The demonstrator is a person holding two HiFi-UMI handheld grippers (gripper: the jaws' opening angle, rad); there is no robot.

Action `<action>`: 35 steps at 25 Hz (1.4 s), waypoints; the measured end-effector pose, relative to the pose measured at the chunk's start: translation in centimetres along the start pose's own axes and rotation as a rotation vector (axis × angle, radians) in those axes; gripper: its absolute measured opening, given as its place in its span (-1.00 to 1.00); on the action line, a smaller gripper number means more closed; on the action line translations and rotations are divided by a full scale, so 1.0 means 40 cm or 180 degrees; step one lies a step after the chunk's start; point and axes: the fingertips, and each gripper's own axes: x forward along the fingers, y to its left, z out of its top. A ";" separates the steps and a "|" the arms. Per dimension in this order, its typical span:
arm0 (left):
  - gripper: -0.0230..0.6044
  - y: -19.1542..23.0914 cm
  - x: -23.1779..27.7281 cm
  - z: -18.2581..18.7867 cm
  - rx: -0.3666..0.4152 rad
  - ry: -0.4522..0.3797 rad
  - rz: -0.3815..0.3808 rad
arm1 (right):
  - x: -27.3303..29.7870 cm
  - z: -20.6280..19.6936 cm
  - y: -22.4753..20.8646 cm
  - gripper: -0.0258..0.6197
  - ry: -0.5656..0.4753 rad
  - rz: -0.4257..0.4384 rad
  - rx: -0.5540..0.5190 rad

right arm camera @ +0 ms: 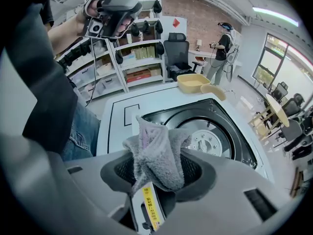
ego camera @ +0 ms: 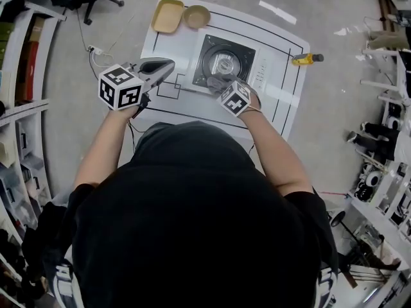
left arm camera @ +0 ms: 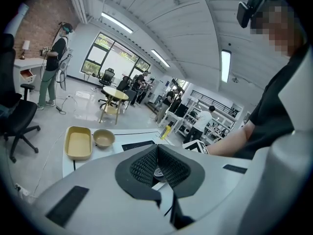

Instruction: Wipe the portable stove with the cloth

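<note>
**Cloth in the claw at the stove's edge, wiping not shown as done**

The right claw (ego camera: 224,88) is clenched on the grey cloth (right arm camera: 155,153), which bunches up between its pads with a yellow tag hanging under it. In the head view, claw and cloth sit at the lower edge of the portable stove (ego camera: 210,47), just above the middle of the frame. The stove stands on the white surface (ego camera: 172,43), its round burner (ego camera: 225,63) bare and dry-looking.

No streak, wet patch or dirt tells which parts have been gone over. My reading is that the cloth is in hand and brought to the stove, while the burner ring and the far corners are left to cover. Whether the cloth presses on the black top or hangs just over it, I cannot tell.

The right forearm reaches forward from lower right, wrist bent down toward the stove. The left claw (ego camera: 168,64) is closed on nothing, its pads meeting at the tip. It is held off to the left of the stove, apart from it, pointing right. A yellow tray (ego camera: 166,16) and bowl (ego camera: 196,16) sit at the upper end of the surface.
</note>
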 end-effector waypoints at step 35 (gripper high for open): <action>-0.85 0.141 0.005 -0.001 -0.0142 0.0199 -0.0065 | 0.105 0.253 -0.300 -0.27 -0.0731 0.0080 0.1275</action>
